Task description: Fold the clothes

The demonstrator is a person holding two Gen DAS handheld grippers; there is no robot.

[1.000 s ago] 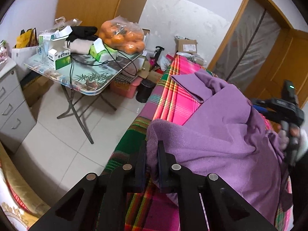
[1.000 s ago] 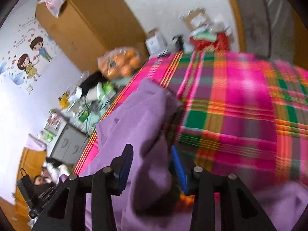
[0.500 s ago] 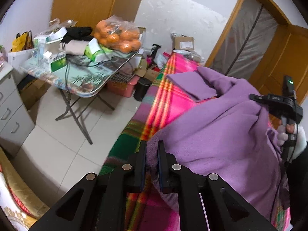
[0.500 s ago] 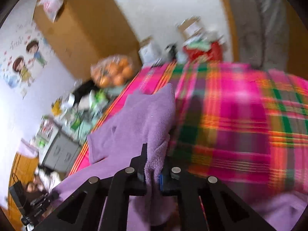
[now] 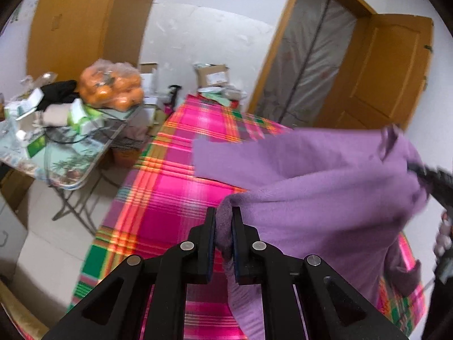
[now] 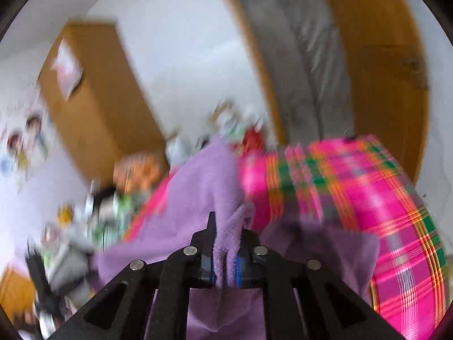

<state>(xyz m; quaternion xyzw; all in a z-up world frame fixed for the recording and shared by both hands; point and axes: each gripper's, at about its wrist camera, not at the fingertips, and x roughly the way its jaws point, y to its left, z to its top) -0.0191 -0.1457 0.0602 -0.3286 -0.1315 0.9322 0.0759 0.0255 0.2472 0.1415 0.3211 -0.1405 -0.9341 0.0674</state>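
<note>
**Purple fleece garment held up between two grippers above a plaid-covered bed**

Purple fleece garment (image 5: 325, 187) is seen lifted off the pink, green and orange plaid bedspread (image 5: 170, 187), stretched as a sagging span between both tools. In the left wrist view, the left gripper (image 5: 223, 221) is clenched on a thick bunched edge of the cloth at 6 o'clock, with fleece filling the narrow gap between its black fingers (image 5: 208, 238). From there the fabric runs away toward 3 o'clock, where the dark body of the other tool is glimpsed at the frame edge. One flat panel of the garment reaches toward 12 o'clock and appears to hang just above the bedspread; contact cannot be told.

In the heavily blurred right wrist view, the right gripper (image 6: 226, 226) is shown with a doubled fold of the same garment (image 6: 206, 181) between its jaws, which are easing slightly apart while cloth is still pinched there. The fabric trails off toward 9 o'clock.

The garment's long axis is judged to lie from one gripper to the other, so neither hand is nearer; each holds one end. A cluttered folding table (image 5: 70, 153) with a bag of oranges (image 5: 110, 85) stands at 9 o'clock, well apart from the bed.
</note>
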